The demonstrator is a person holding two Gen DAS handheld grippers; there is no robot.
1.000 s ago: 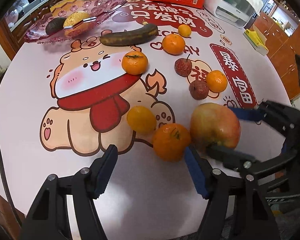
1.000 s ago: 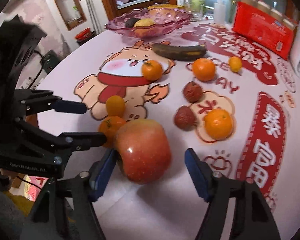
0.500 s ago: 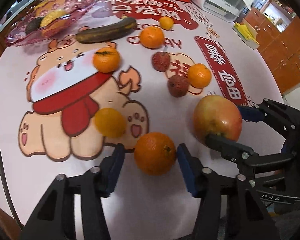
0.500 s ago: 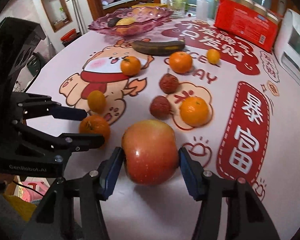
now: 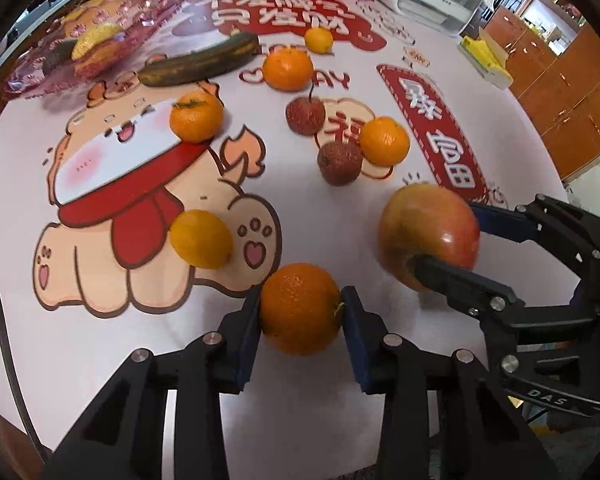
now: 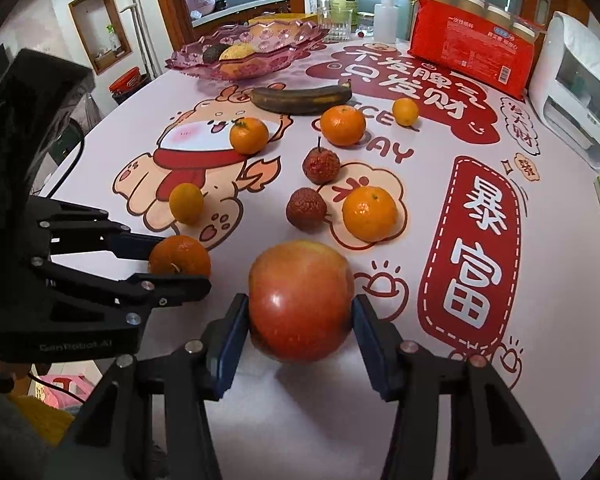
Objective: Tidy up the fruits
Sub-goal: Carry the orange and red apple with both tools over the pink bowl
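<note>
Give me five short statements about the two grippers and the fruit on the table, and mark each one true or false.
1. The left gripper is shut on the orange. True.
2. The right gripper holds the banana. False: it grips the apple.
3. The banana lies in the pink fruit tray. False: it lies on the tablecloth.
4. Two lychees lie on the table. True.
5. The pink fruit tray is empty. False: it holds fruit.

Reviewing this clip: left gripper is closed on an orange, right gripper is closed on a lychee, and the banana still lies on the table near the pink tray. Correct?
Not quite. The right gripper is closed on the big red apple, not a lychee; the right wrist view shows it. Both lychees lie free on the table. The left gripper does hold the orange, and the banana lies near the pink tray.
</note>
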